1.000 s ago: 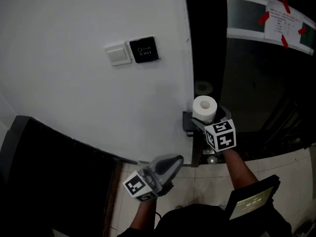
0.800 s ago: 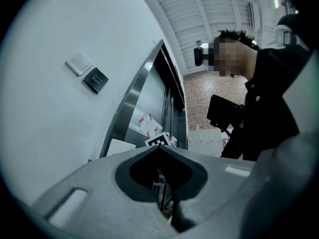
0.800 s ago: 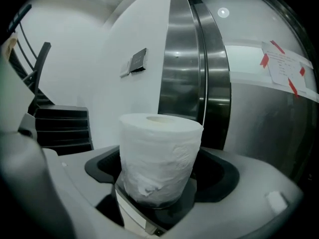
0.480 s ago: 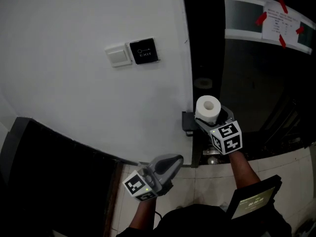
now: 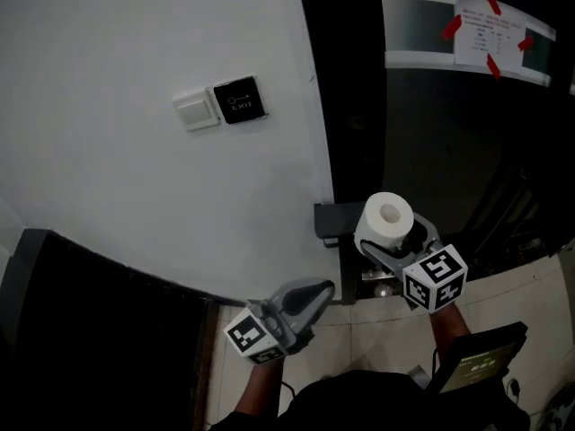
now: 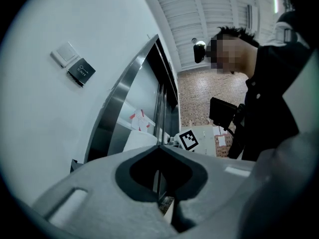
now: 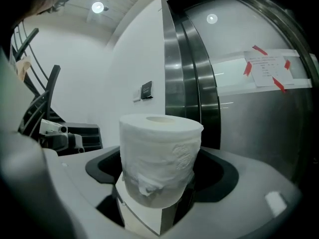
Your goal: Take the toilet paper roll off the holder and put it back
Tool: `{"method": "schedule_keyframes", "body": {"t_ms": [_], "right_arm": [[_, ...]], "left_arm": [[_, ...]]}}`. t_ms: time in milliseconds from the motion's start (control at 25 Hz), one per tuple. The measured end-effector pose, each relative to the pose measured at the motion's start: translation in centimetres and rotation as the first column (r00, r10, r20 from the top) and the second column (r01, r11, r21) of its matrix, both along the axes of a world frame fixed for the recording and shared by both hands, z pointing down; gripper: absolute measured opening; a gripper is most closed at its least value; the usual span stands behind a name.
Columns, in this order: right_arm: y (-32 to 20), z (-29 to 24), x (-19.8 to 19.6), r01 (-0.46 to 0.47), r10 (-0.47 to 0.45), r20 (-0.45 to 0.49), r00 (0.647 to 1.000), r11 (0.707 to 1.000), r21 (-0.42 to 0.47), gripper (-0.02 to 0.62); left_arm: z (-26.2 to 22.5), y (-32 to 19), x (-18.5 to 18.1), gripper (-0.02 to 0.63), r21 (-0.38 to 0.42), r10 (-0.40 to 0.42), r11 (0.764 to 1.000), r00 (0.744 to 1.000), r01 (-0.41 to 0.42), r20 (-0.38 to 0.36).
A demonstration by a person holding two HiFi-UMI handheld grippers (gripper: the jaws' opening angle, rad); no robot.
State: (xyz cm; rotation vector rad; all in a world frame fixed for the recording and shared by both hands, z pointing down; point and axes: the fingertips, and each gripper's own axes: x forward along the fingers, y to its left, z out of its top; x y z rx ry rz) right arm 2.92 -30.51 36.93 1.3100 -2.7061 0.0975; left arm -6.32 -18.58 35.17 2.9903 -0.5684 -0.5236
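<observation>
The white toilet paper roll (image 5: 388, 215) stands upright between the jaws of my right gripper (image 5: 392, 238), which is shut on it. It is held off the dark holder (image 5: 327, 218) on the wall edge, a little to the holder's right. In the right gripper view the roll (image 7: 160, 153) fills the middle, pinched low down between the grey jaws of the gripper (image 7: 159, 188). My left gripper (image 5: 301, 302) hangs lower left, in front of the white wall, shut and holding nothing; in its own view the left gripper (image 6: 158, 148) shows its tips meeting.
A white switch and a black exit button (image 5: 235, 101) sit on the white wall. Right of it runs a dark steel door frame (image 5: 350, 106) with a taped notice (image 5: 490, 34). A dark tablet (image 5: 476, 362) hangs by my right arm. A person (image 6: 269, 93) shows in the left gripper view.
My right gripper closed on the roll and lifted it off the holder, moving right and toward me. The left gripper stayed where it was.
</observation>
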Motion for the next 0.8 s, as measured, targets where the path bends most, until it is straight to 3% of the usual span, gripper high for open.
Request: {"method": "schedule_keyframes", "body": {"t_ms": [120,320,800], "right_arm": [[1.0,0.3,0.9,-0.006,0.006,0.014,1.000,1.000,-0.009,0.422],[1.8,0.1,1.8,-0.011,0.011,0.020,1.000,1.000,-0.013,0.423],[2.3,0.3,1.4,0.009,-0.008,0.025,1.000,1.000,-0.018,0.423]], "left_arm": [[0.5,0.0,1.0,-0.002,-0.008,0.005,1.000,0.999,-0.005,0.037],[-0.2,0.5,2.1,-0.003,-0.023,0.045,0.999,0.999,-0.046,-0.023],[0.1,0.8,2.4,-0.003,-0.012,0.035,0.999,0.999,-0.035,0.012]]}}
